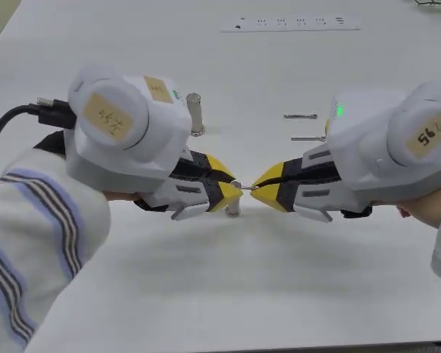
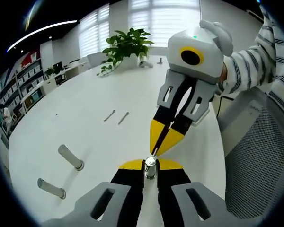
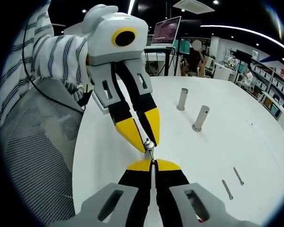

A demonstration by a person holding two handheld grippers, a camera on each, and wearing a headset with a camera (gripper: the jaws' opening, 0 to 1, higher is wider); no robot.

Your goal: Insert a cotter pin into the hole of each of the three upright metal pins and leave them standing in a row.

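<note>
In the head view, the left gripper [image 1: 231, 188] and the right gripper [image 1: 256, 187] meet tip to tip over the white counter [image 1: 228, 287]. Between them a metal pin [image 1: 234, 207] stands upright. A second metal pin [image 1: 195, 114] stands farther back, and two spare cotter pins [image 1: 300, 116] lie flat to the right of it. A power strip [image 1: 290, 23] lies at the far edge.

In the left gripper view, the left gripper's jaws are closed around the metal pin [image 2: 150, 166] just below its top. The right gripper [image 2: 157, 146] comes in from above, its tips right at the pin's head. Two other metal pins [image 2: 70, 157] stand apart to the left, and a plant [image 2: 128, 42] sits beyond.

In the right gripper view, the right gripper's jaws are pinched together on a thin cotter pin [image 3: 152, 154], whose far end touches the top of the metal pin held by the left gripper [image 3: 146, 137]
</note>
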